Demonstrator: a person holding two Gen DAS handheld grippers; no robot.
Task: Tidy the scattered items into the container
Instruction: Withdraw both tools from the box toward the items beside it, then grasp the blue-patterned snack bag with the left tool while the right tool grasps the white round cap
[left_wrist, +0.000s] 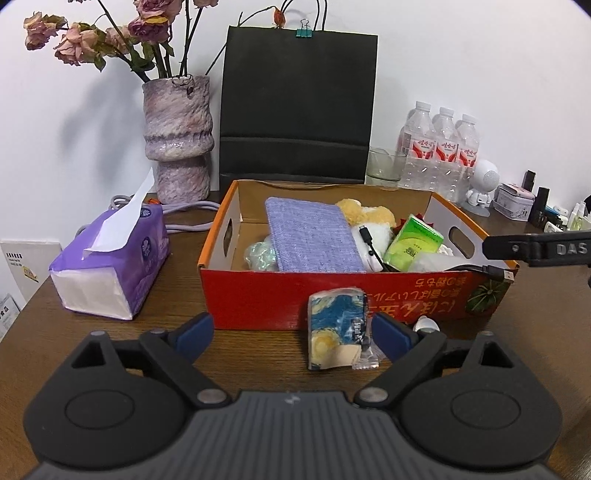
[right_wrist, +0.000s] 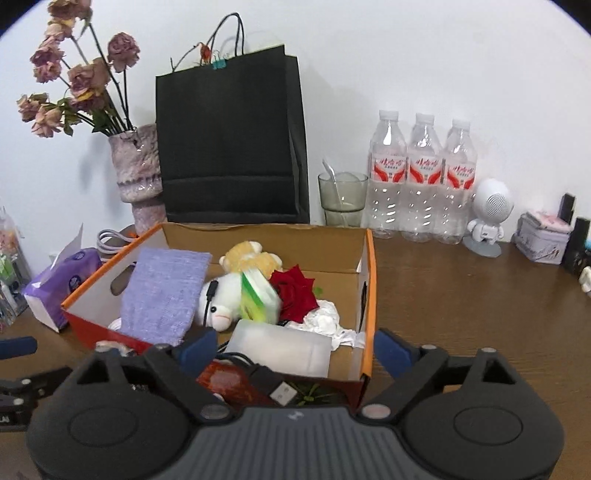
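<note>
I see the starry tissue pack (left_wrist: 338, 328) on the worktop (left_wrist: 166, 332) against the red box (left_wrist: 258, 295), upright between my spread, empty left tool (left_wrist: 293, 332); my right tool (right_wrist: 295, 350) gapes over the box corner, farther off.

The right gripper (right_wrist: 293, 345) hangs wide open over the cardboard box (right_wrist: 369, 295); a blurred green packet (right_wrist: 258, 299), perhaps tissues, lies inside.

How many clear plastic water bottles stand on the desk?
3, in a row against the wall, right of the glass cup: left bottle, middle bottle, right bottle. None seems hidden.
</note>
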